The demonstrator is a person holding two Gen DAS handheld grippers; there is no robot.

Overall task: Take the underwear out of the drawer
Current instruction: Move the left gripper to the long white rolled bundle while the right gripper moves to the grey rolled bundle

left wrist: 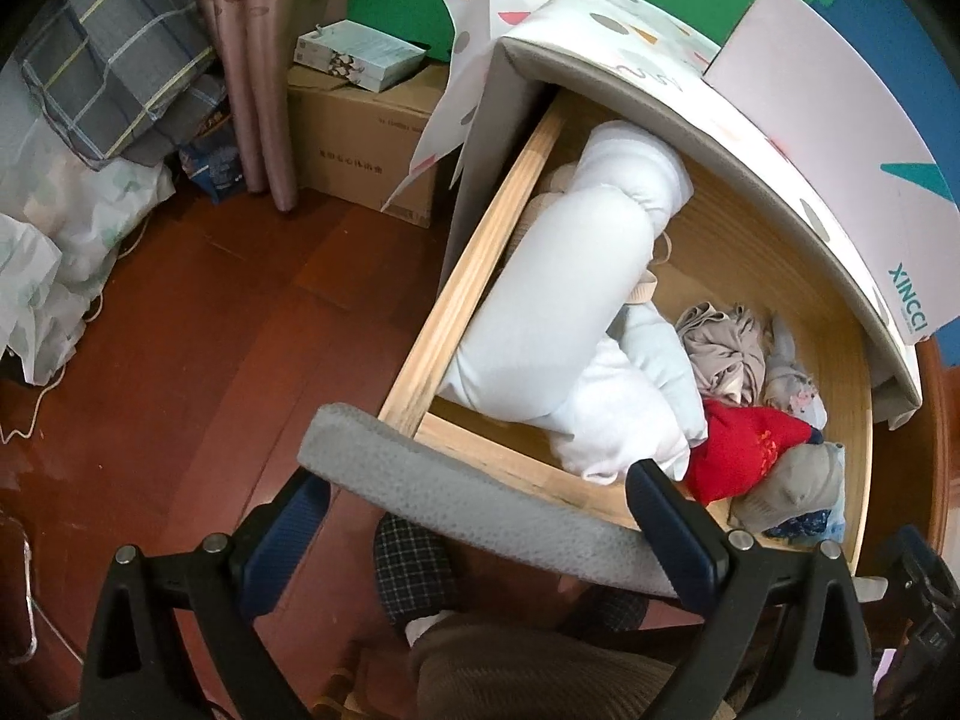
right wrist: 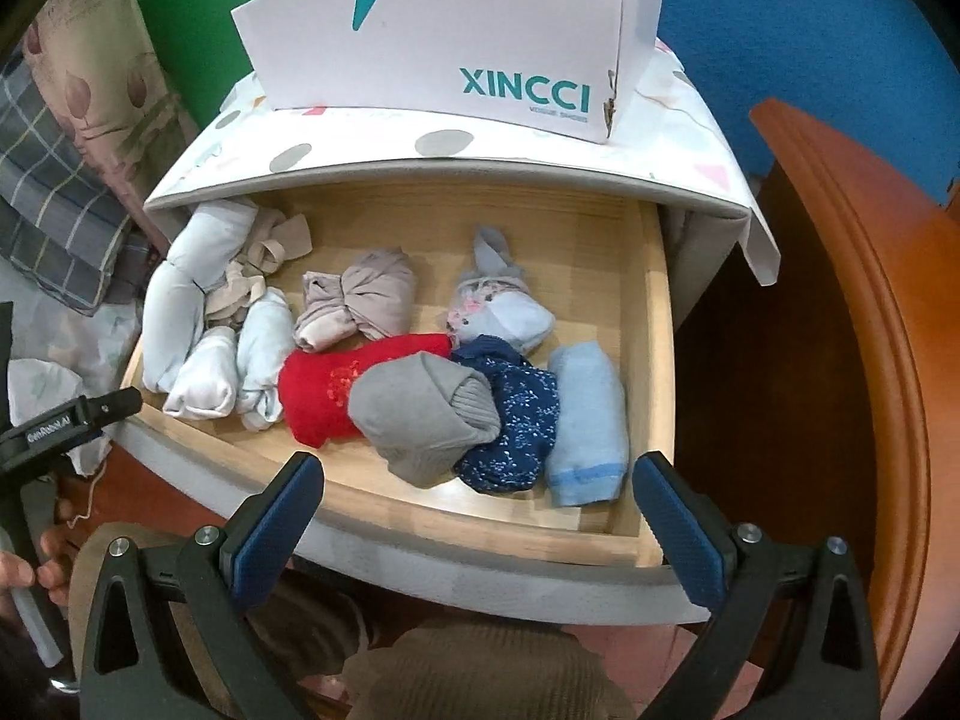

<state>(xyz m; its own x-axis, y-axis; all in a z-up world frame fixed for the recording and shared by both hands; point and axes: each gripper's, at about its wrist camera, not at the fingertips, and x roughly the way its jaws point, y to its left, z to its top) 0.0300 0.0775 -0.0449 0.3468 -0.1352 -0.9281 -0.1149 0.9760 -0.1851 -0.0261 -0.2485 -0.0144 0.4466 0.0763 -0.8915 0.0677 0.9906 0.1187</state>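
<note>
Drawer (right wrist: pixel 642 360) stands pulled out ahead of and below both claws, its grey front panel (left wrist: pixel 480 510) nearest them. Judged progress: opening is done; removal has not started, since every garment lies inside and neither claw carries anything.

White box (right wrist: pixel 444 42) marked XINCCI sits on the cabinet top, beyond the right claw (right wrist: pixel 477 495).

Contents, ahead of the right claw: pale blue and white rolls (right wrist: pixel 198 348) to its far left; red bundle (right wrist: pixel 324 390) left of centre; grey bundle (right wrist: pixel 426 414) directly ahead and nearest; navy patterned underwear (right wrist: pixel 516 420) just right of that, touching it; light blue folded piece (right wrist: pixel 585 420) further right.

Right claw: fully released, fingers wide apart above the drawer front, touching nothing.

Left claw (left wrist: pixel 480 516): likewise spread wide, empty, hovering over the drawer's front left corner; whether its fingers brush the panel cannot be told.
</note>
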